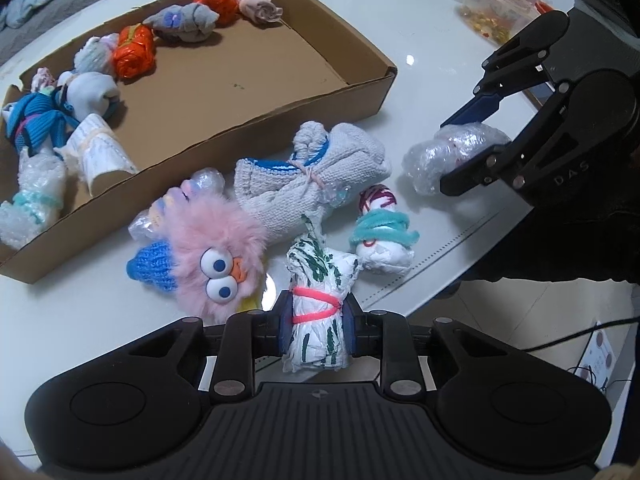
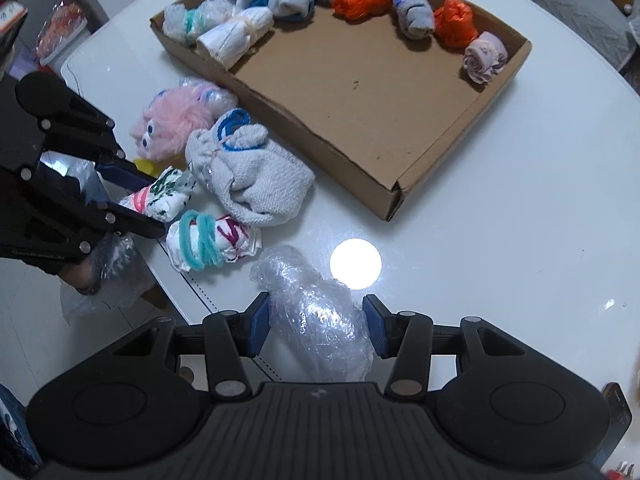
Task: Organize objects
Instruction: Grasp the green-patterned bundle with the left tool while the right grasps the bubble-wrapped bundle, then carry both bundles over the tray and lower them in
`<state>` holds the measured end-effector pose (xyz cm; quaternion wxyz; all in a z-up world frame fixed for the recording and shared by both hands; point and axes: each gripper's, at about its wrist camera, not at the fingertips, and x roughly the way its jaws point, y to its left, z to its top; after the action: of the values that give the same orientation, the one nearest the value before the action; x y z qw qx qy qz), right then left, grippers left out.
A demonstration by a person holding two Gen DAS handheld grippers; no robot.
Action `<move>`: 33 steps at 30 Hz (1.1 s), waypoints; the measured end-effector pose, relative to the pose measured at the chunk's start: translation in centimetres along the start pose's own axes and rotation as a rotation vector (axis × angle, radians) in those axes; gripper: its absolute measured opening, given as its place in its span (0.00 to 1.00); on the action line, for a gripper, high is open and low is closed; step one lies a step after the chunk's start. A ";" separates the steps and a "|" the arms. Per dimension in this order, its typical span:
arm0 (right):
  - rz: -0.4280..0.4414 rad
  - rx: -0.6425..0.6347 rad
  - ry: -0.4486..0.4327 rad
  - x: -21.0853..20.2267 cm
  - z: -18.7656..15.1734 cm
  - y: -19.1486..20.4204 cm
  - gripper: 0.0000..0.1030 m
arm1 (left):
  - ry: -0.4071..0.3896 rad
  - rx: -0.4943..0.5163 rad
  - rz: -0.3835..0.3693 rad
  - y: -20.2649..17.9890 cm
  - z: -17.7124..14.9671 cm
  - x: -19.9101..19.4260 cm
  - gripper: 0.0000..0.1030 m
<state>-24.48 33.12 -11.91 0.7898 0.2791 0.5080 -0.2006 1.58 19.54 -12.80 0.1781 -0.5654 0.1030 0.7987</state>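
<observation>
My left gripper (image 1: pixel 317 322) is shut on a white-and-green bundle (image 1: pixel 318 320) tied with a pink band, at the table's near edge; it also shows in the right wrist view (image 2: pixel 158 198). My right gripper (image 2: pixel 316 326) has its jaws around a clear bubble-wrap bundle (image 2: pixel 316 320) on the table; whether the pads press it I cannot tell. That bundle also shows in the left wrist view (image 1: pixel 444 158). A cardboard box (image 2: pixel 360 92) holds several rolled bundles along its far wall. On the table lie a pink fluffy toy (image 1: pixel 218 252), a grey knit bundle (image 1: pixel 316 176) and a white bundle with teal wrap (image 1: pixel 382 236).
The white table (image 2: pixel 500 200) has its edge near both grippers. Plastic containers (image 1: pixel 492 4) and a cup stand at the far right in the left wrist view. A lamp reflection (image 2: pixel 355 264) glares next to the bubble wrap.
</observation>
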 end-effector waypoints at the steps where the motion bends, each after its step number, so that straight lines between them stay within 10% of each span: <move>1: 0.003 0.005 -0.005 -0.2 -0.1 -0.1 0.44 | -0.005 0.008 0.003 -0.1 0.0 -0.3 0.30; 21: -0.030 0.198 -0.450 -7.1 8.2 -5.5 0.44 | -0.278 -0.063 0.099 7.0 11.3 -6.5 0.30; 33: -0.007 0.272 -0.453 -2.5 15.0 -8.4 0.44 | -0.256 -0.107 0.144 10.5 12.9 -2.0 0.30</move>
<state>-20.16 17.12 -6.67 0.8379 0.3291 0.2874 -0.3271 -13.22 14.33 -6.88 0.1019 -0.4586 0.0770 0.8794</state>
